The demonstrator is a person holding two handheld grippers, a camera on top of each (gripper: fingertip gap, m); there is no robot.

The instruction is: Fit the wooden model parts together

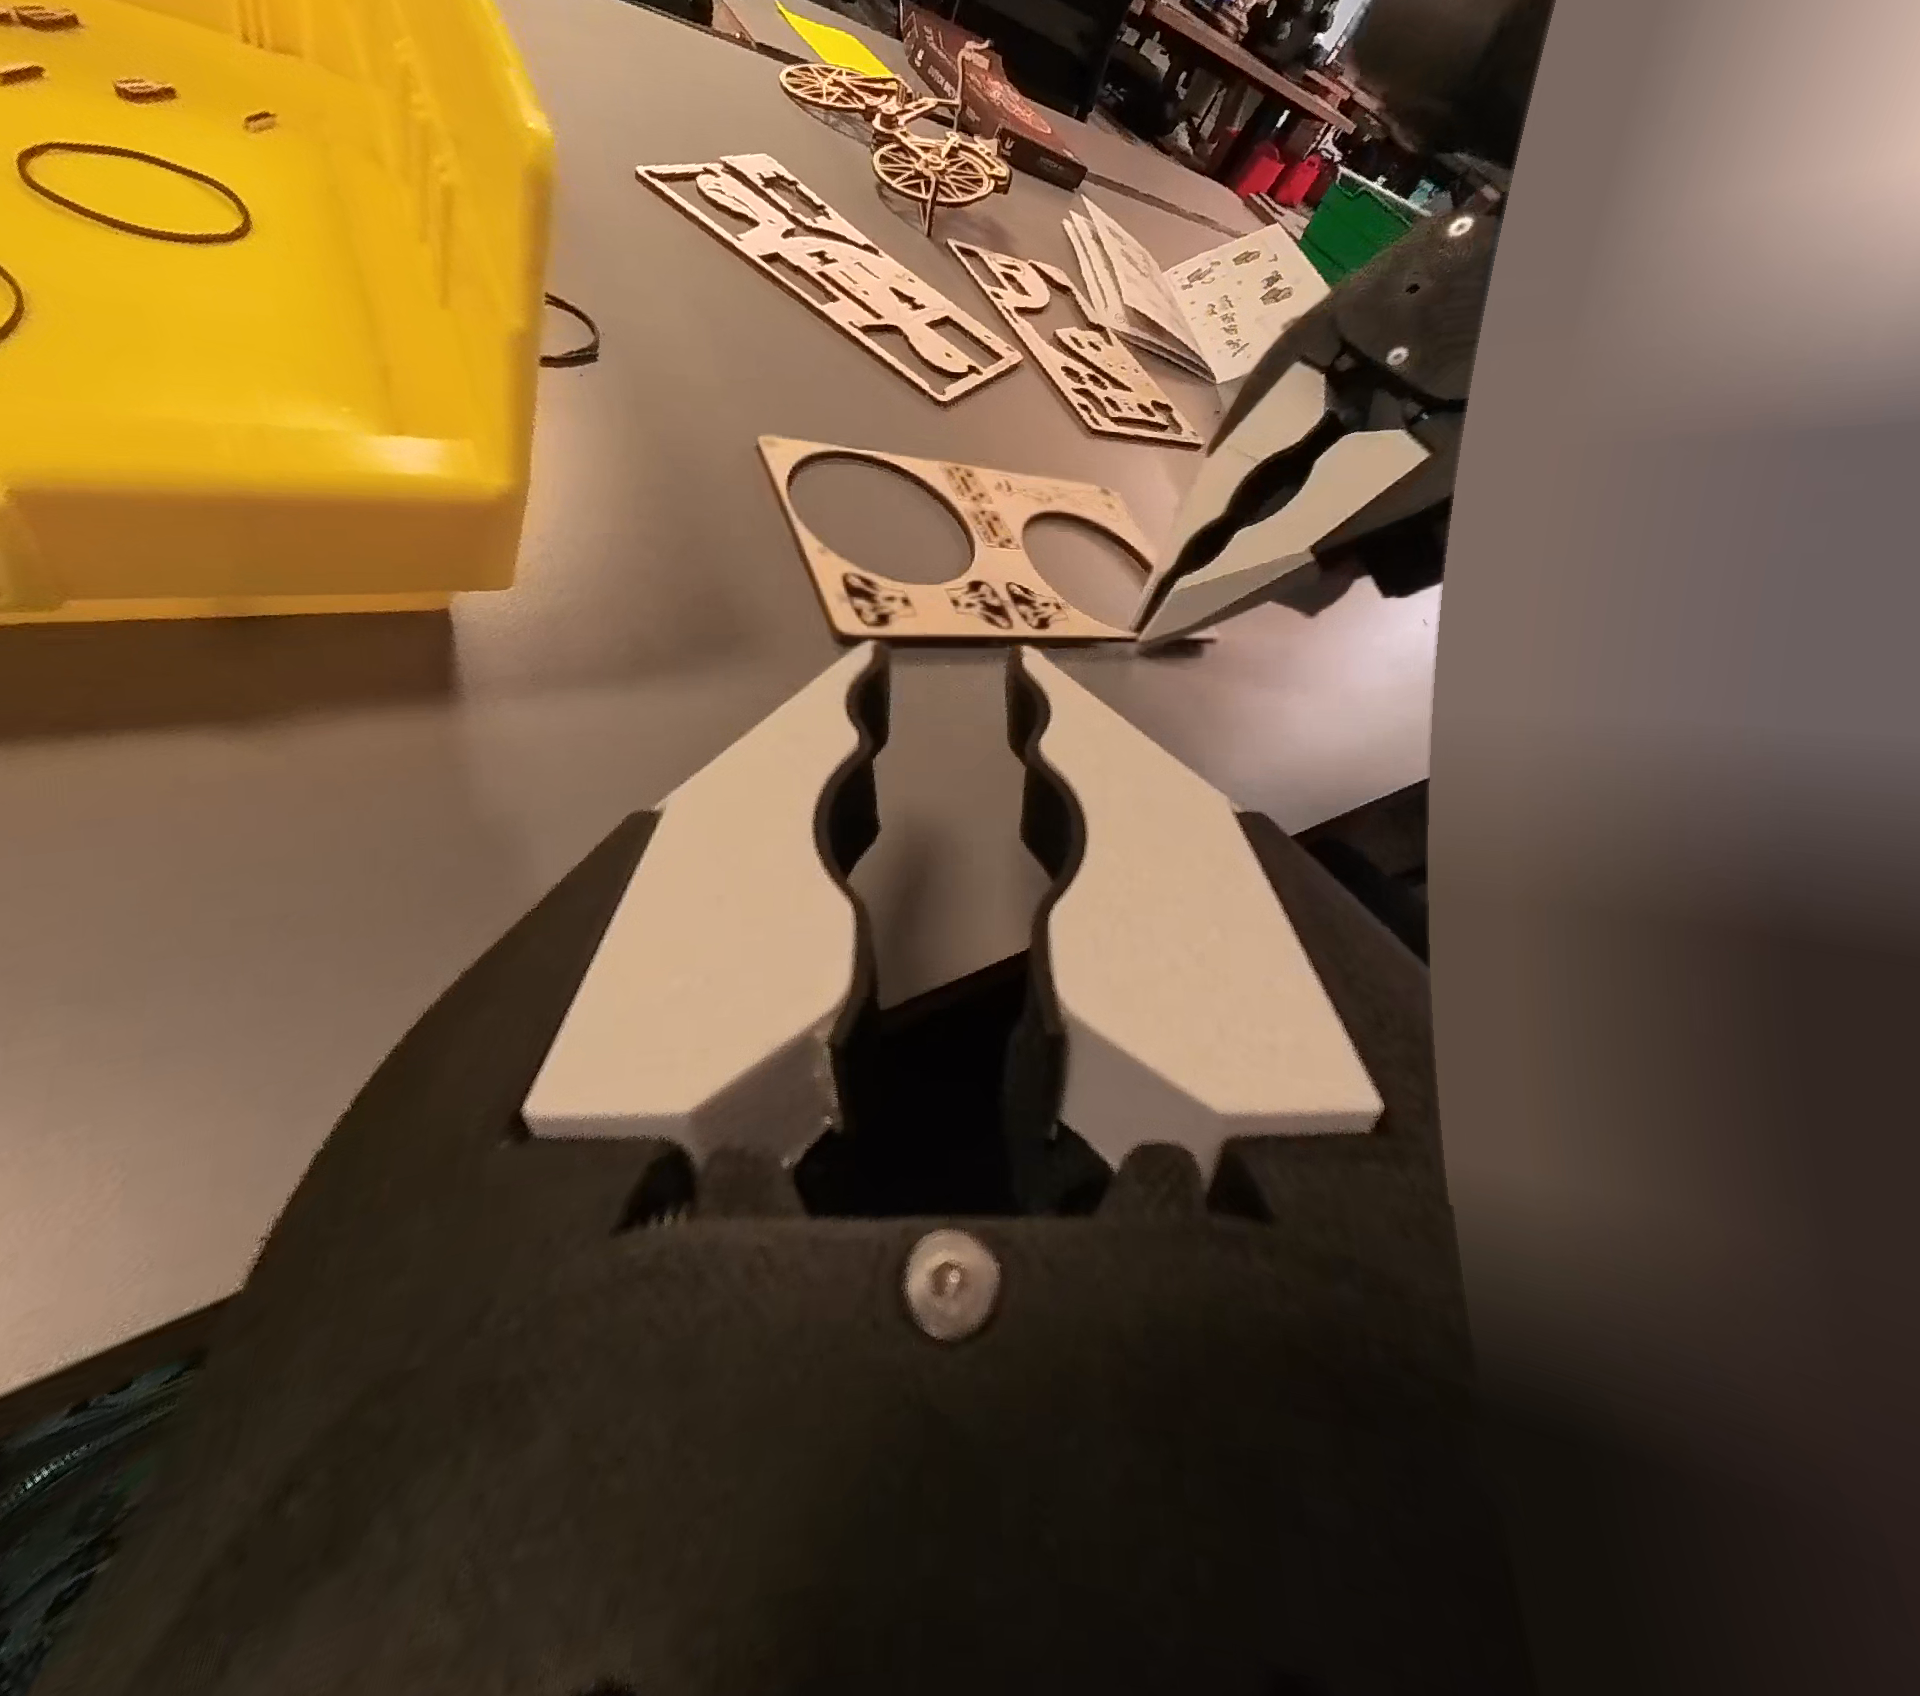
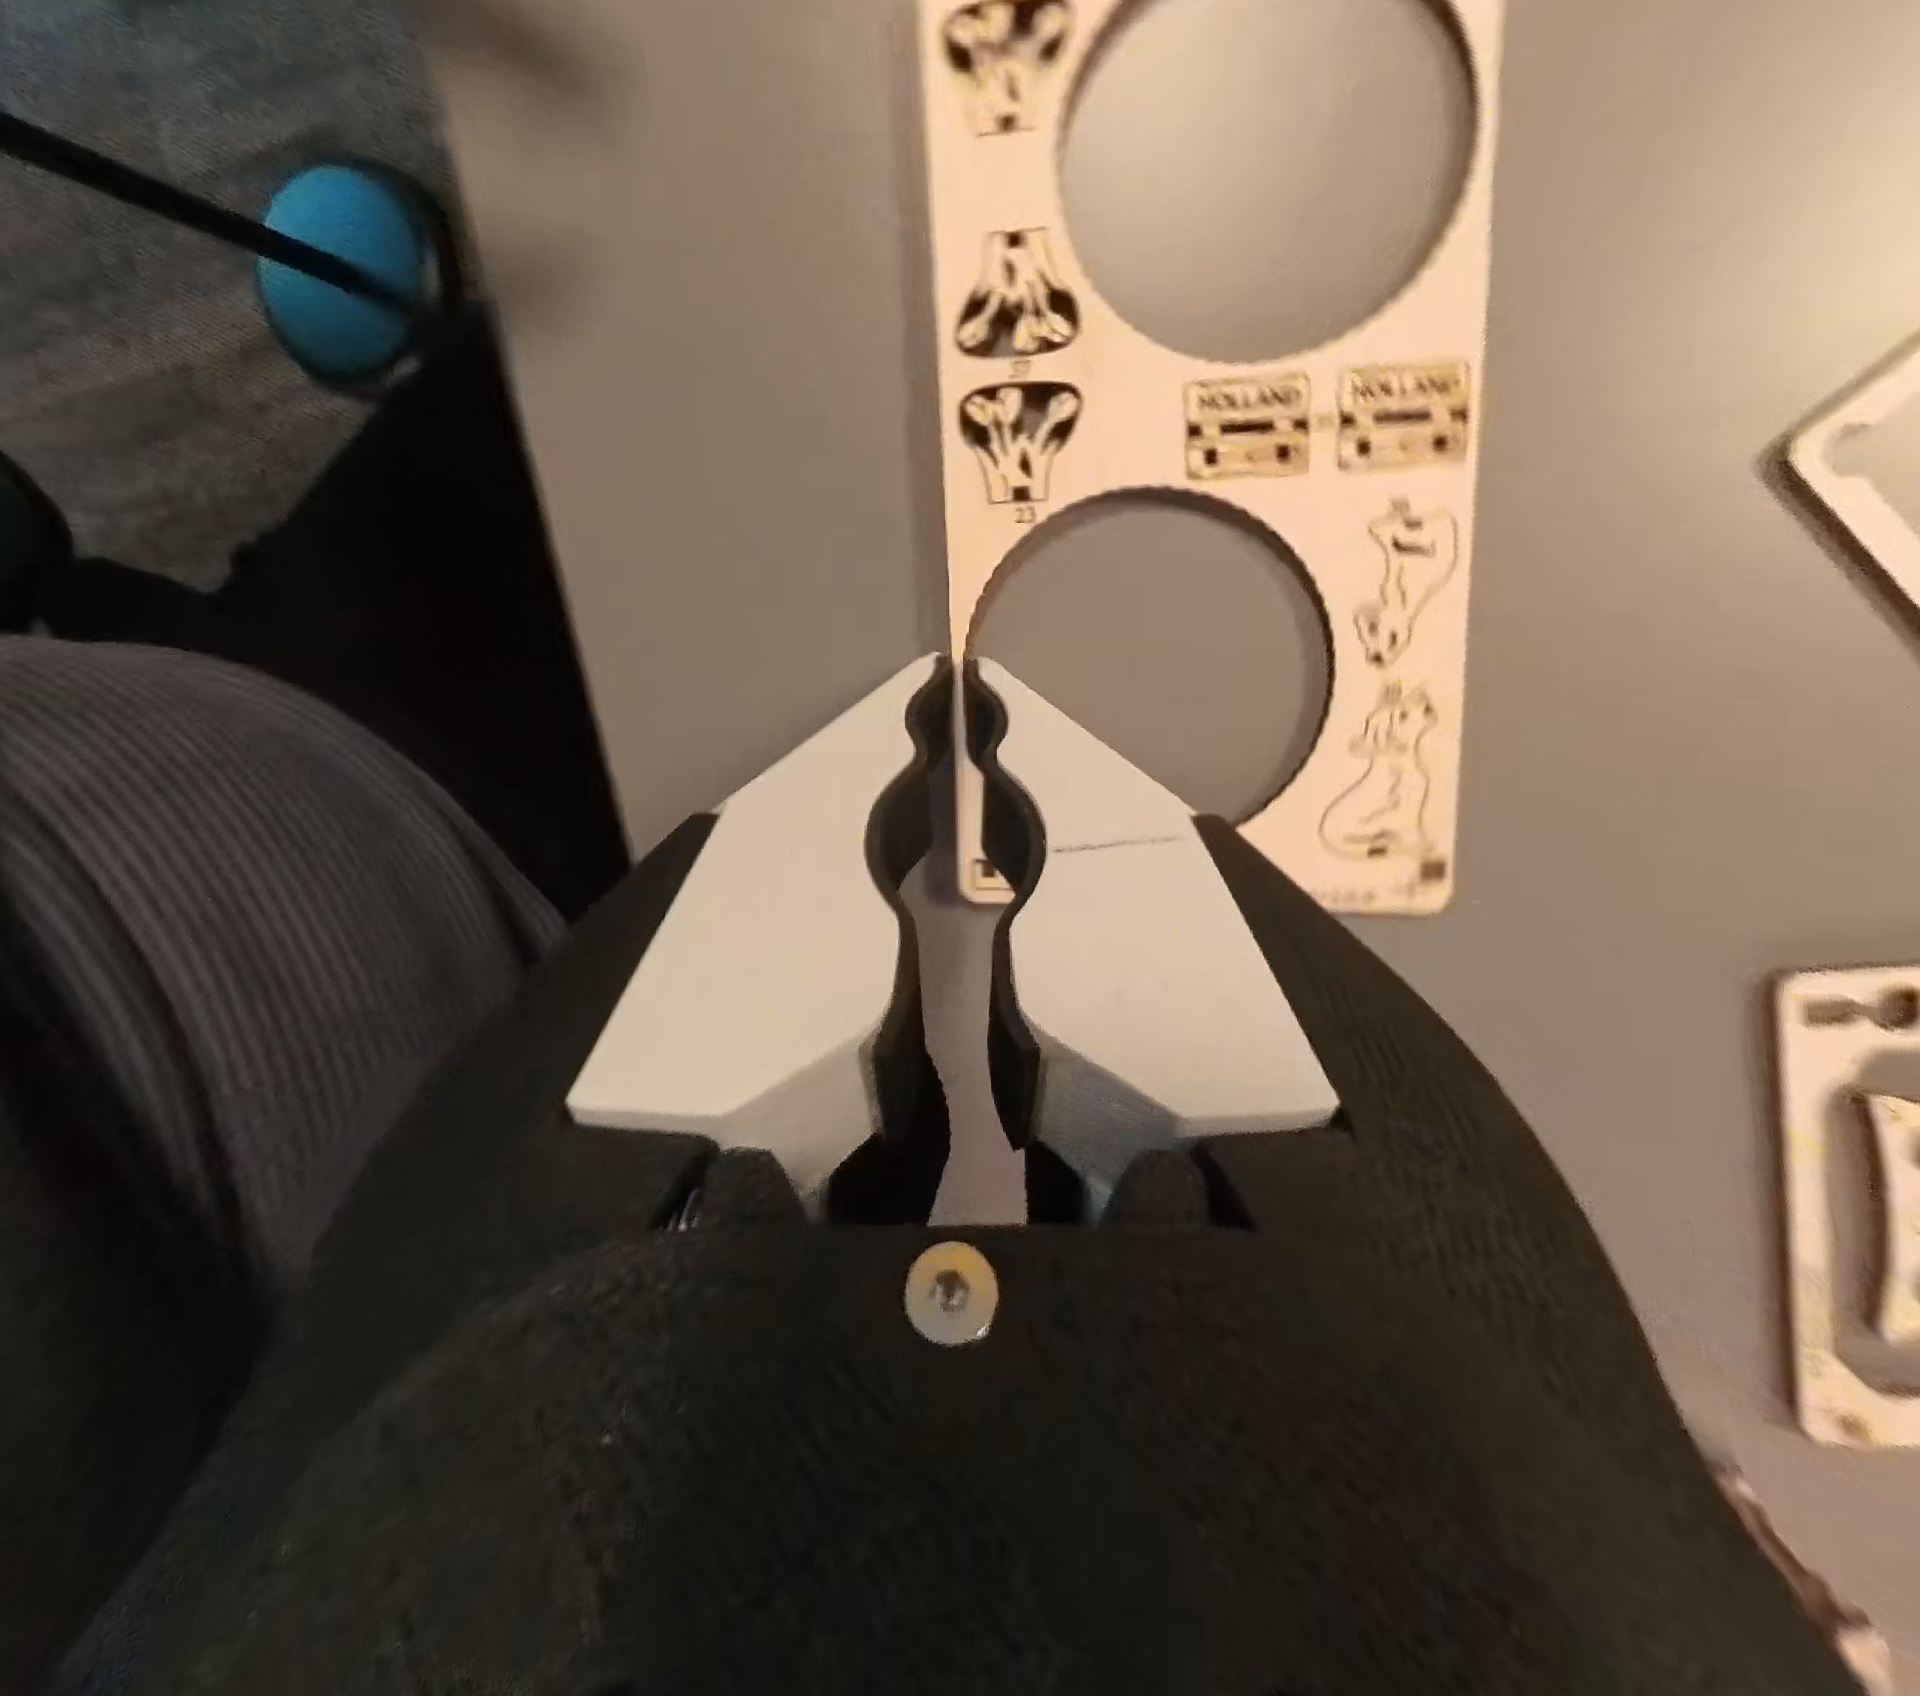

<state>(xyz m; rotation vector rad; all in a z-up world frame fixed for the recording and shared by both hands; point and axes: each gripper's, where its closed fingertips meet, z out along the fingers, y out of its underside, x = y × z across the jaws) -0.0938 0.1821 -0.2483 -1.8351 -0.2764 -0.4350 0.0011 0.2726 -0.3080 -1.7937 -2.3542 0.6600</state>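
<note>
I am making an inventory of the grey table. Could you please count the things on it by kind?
Wooden sheets with cut-out parts: 3
Wooden bicycle model: 1
Yellow bin: 1
Paper booklet: 1
Dark box: 1
Yellow paper note: 1
Black rubber band beside the bin: 1
Total: 9

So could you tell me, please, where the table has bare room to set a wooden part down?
Bare table lies in front of the yellow bin, left of the left gripper. A narrower strip runs between the bin and the two-hole sheet. Crowded: beyond that sheet, with two more sheets, a booklet and the model bicycle.
</note>
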